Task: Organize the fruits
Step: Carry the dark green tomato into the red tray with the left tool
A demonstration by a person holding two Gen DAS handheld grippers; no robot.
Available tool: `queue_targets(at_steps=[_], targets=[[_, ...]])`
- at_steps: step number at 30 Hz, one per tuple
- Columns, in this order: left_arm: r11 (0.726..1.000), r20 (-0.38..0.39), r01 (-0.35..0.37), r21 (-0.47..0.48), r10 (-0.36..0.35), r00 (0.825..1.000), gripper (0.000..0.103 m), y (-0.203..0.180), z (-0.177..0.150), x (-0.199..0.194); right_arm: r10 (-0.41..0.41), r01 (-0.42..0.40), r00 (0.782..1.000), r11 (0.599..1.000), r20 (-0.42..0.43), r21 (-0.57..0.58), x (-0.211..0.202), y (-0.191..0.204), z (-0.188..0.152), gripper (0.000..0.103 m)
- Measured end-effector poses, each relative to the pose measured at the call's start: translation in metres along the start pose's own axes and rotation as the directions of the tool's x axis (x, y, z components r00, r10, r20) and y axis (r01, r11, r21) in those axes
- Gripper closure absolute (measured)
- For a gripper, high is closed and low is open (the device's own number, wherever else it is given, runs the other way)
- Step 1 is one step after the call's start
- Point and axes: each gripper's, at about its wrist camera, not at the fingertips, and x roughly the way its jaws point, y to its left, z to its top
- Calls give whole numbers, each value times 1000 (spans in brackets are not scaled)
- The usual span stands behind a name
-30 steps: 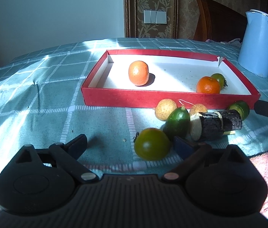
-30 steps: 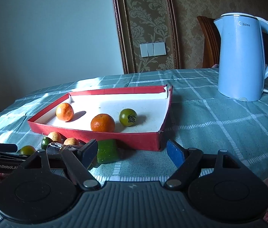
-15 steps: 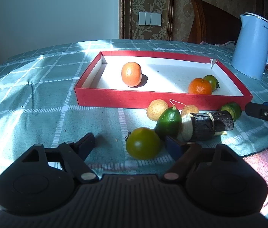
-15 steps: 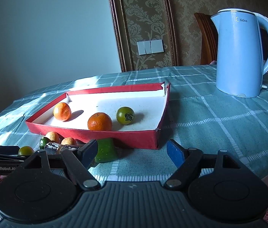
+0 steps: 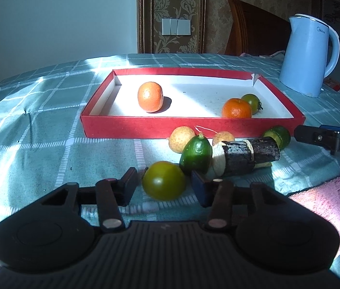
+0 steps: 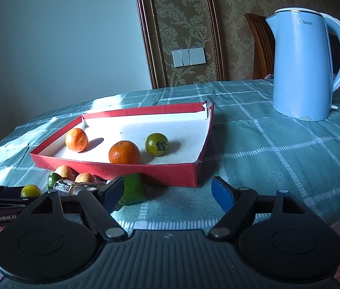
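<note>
A red tray [image 5: 170,127] with a white floor holds two oranges [image 5: 150,96] [image 5: 236,108] and a green tomato [image 5: 251,100]. In front of it lie a green tomato [image 5: 163,180], a small cucumber [image 5: 196,154], two tan longans [image 5: 182,139], a sugarcane piece [image 5: 244,156] and a lime [image 5: 277,137]. My left gripper [image 5: 163,187] is open, its fingers either side of the near green tomato, apart from it. My right gripper [image 6: 167,191] is open and empty before the tray's corner [image 6: 197,171], beside the lime [image 6: 132,189].
A light blue kettle [image 6: 304,67] stands at the back right on the teal checked tablecloth [image 6: 266,149]. A pink towel [image 5: 326,197] lies at the table's near right edge. A wooden chair stands behind the table.
My left gripper has moved forward and narrowed, so its fingers now flank the near green tomato. My right gripper has drifted slightly; its jaws stay open.
</note>
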Motion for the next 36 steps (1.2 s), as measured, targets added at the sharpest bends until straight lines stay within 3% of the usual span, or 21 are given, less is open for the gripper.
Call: queue_targets(at_steps=[4, 13, 24, 29, 36], targets=[[1000, 5, -2, -4, 2, 1000, 70, 0, 0, -1, 0, 0, 1000, 1000, 2, 3, 0, -1, 0, 23], [1000, 5, 2, -12, -2, 1000, 71, 3, 2, -1, 0, -1, 1000, 1000, 11, 15, -2, -2, 0, 23], [1000, 67, 8, 10, -8, 998, 71, 0, 38, -5, 14, -14, 1000, 1000, 15, 24, -2, -4, 0, 23], [999, 86, 25, 19, -27, 996, 71, -7, 66, 13, 16, -17, 1000, 1000, 16, 24, -3, -4, 0, 23], [998, 41, 38, 44, -40, 998, 71, -22, 91, 60, 29, -30, 999, 999, 15, 45, -2, -6, 0, 23]])
